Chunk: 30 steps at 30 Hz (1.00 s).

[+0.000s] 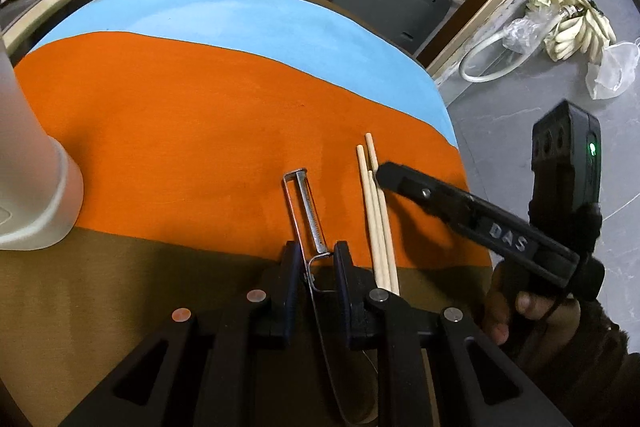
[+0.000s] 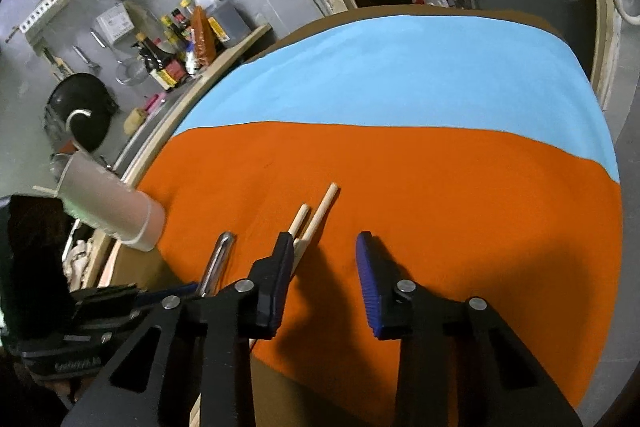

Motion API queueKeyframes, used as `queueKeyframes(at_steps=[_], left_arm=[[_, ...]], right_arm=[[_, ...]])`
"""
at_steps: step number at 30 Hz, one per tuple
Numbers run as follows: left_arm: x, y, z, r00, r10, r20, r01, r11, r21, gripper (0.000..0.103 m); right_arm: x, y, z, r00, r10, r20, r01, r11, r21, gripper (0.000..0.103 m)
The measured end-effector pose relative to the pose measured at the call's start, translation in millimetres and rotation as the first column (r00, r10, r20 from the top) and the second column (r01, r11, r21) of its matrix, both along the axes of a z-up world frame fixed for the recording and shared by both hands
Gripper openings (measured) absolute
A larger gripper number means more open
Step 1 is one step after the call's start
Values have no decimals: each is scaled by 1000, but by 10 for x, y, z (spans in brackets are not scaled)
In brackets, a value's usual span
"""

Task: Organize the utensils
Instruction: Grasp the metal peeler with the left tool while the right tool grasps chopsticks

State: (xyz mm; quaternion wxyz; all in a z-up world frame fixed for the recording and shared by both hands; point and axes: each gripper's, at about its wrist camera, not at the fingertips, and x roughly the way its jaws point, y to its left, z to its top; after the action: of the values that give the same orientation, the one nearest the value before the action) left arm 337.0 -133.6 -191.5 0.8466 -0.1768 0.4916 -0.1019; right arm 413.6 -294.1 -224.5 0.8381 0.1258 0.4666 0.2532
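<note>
A pale holder (image 1: 28,163) stands at the left of the cloth-covered worktop (image 1: 180,115). The left gripper (image 1: 316,267) has its jaws clamped on the peeler (image 1: 308,211), which lies on the orange cloth. Just right of it lie the chopsticks (image 1: 378,219), and the right gripper (image 2: 324,259) is over them with jaws apart, one finger (image 2: 280,259) touching them

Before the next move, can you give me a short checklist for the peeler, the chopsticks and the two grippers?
1. Left gripper closed on the peeler: ok, pads meet its neck.
2. Chopsticks lying together on the orange cloth: ok.
3. Chopsticks between the right gripper fingers: not ok, they lie at its left finger.
4. Right gripper open: ok, nothing held.
5. Frosted container upright: cannot tell.
</note>
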Motion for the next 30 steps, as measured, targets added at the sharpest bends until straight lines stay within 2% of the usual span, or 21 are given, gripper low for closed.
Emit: queueKeyframes(at_steps=[7, 14, 19, 30], left_arm=[[43, -58, 5, 1000, 3, -6, -3, 1000, 20, 17], [42, -56, 13, 1000, -2, -20, 2, 1000, 26, 17], [79, -55, -4, 999, -18, -42, 19, 999, 27, 17], [180, -171, -18, 997, -41, -67, 47, 995, 91, 17]], right_arm=[[95, 164, 64, 1000, -15, -17, 13, 994, -109, 23], [-53, 165, 102, 997, 6, -74, -20, 983, -183, 15], [-156, 4, 75, 989, 9, -148, -28, 992, -122, 15], [-225, 5, -7, 982, -47, -182, 31, 996, -87, 13]])
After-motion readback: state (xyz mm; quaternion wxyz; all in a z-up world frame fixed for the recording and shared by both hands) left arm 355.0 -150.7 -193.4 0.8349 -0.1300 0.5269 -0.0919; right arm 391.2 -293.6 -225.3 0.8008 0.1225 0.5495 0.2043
